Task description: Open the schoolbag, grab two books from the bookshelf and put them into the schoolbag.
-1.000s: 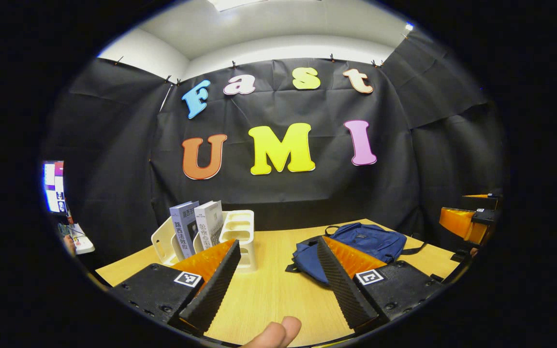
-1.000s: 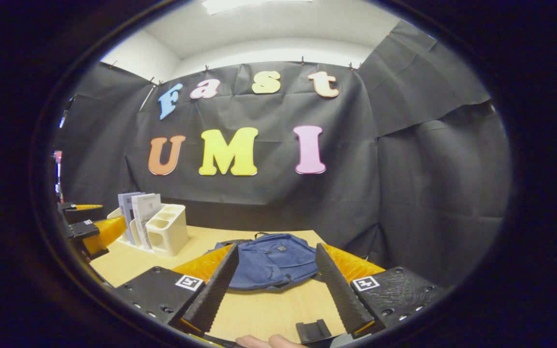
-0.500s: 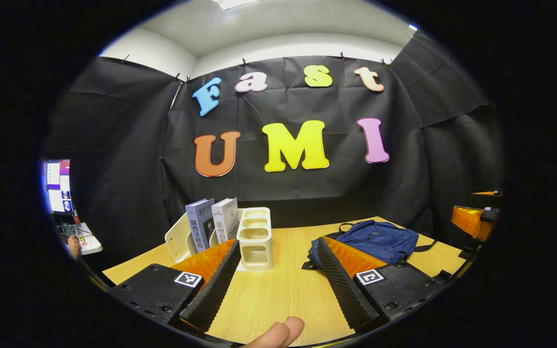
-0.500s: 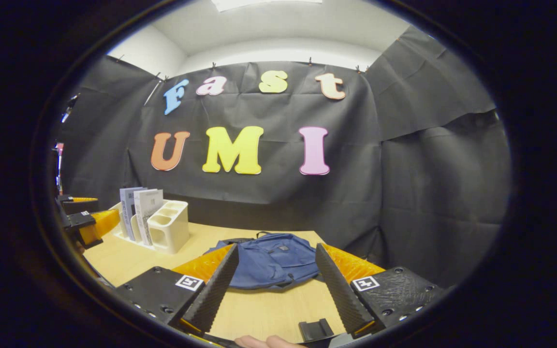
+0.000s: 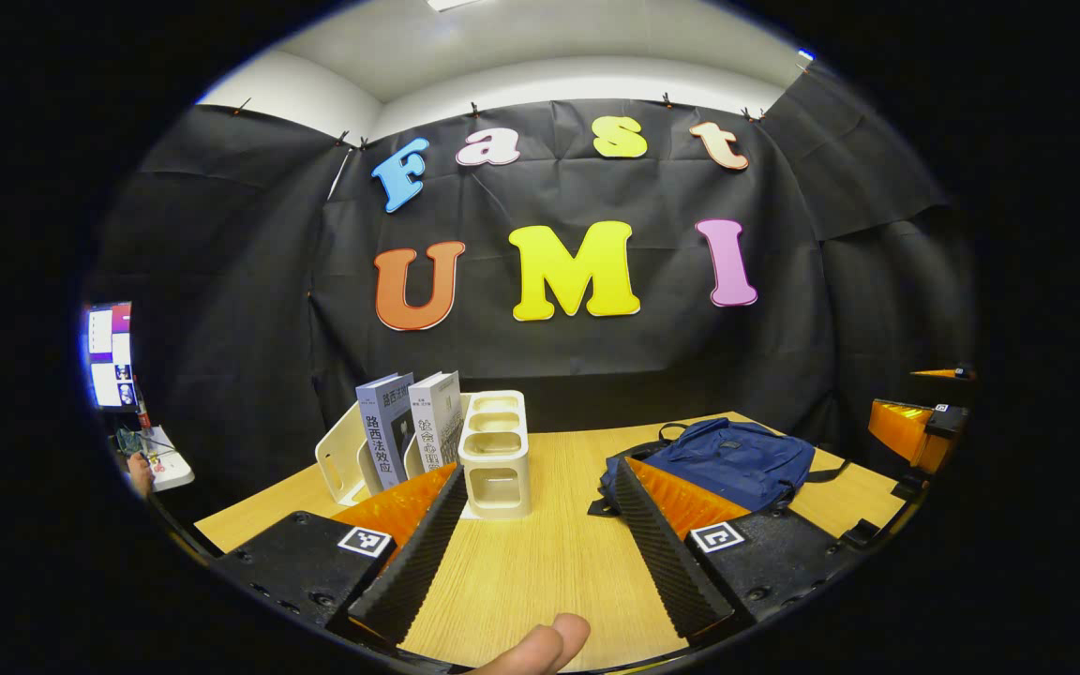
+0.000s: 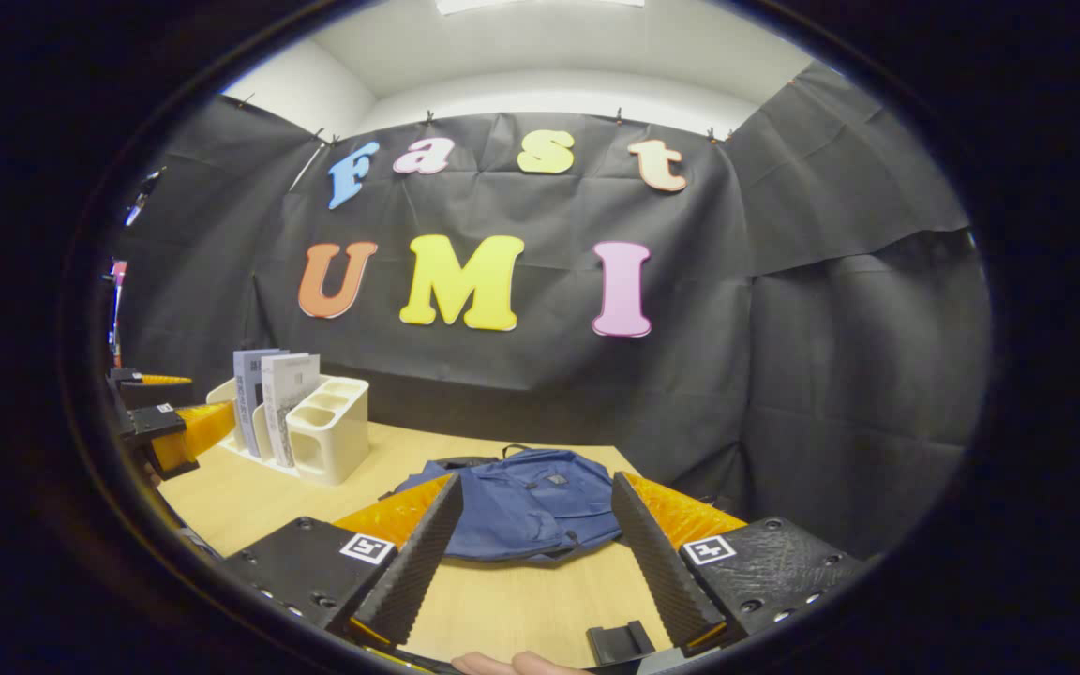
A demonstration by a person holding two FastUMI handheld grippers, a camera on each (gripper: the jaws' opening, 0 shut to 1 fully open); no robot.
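Right, the right gripper (image 6: pixel 526 548) hangs above the near edge of the table (image 6: pixel 259 487) with its jaws spread wide and nothing between them — and dead ahead, framed between the two fingers, lies the blue schoolbag (image 6: pixel 526 502). It lies flat on the wood, its long axis running roughly across the gripper's line of sight, and from here it looks closed, though the zipper is too small to make out. That makes the right gripper the nearer tool, by my reckoning, for the opening step.

Over on the other side, the left gripper (image 5: pixel 535 553) is just as wide and just as empty, pointing at the bare strip of table between the two targets. The white bookshelf (image 5: pixel 493 459) stands ahead and a little to its left, with two books (image 5: pixel 409 431) upright in its slots, spines facing the gripper; the schoolbag sits ahead to its right, well apart from the shelf. So the books look like the left side's job — once the bag is open, which I judge has not yet begun. A fingertip (image 5: pixel 540 647) of the holding hand peeks in at the bottom.
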